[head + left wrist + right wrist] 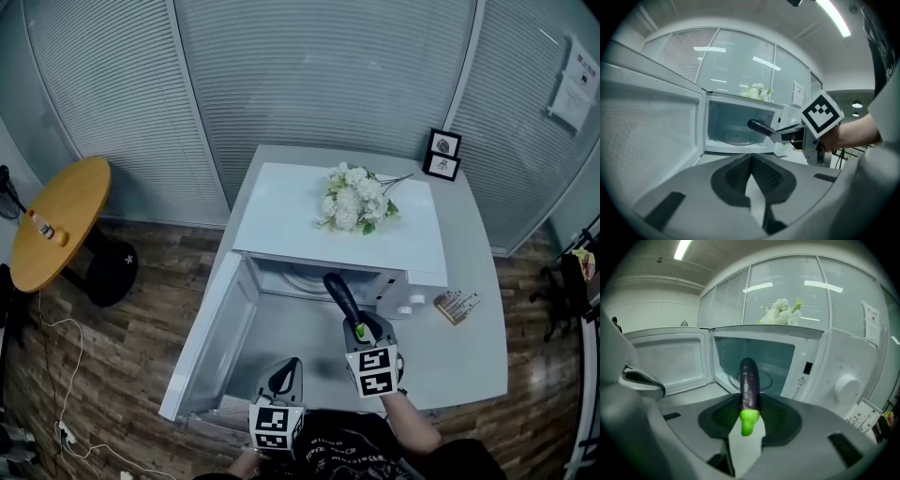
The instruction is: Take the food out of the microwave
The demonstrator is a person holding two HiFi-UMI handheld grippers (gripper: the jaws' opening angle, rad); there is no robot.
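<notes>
Nearest the viewer, the left gripper [286, 367] is held with its jaws brought together and nothing between them. The right gripper [362, 330] has its jaws closed on the green stem end of a dark purple eggplant [339, 291]. This is held above the grey tabletop [469, 347], just in front of the open cavity of the white microwave [281, 216]. The microwave door [208, 328] is swung open at the left.

Grey table [480, 349], microwave [281, 211], frames [442, 155], perhaps cards [457, 306]

Right claw [750, 409] grips eggplant [750, 380] — microwave [813, 376] open behind
</notes>
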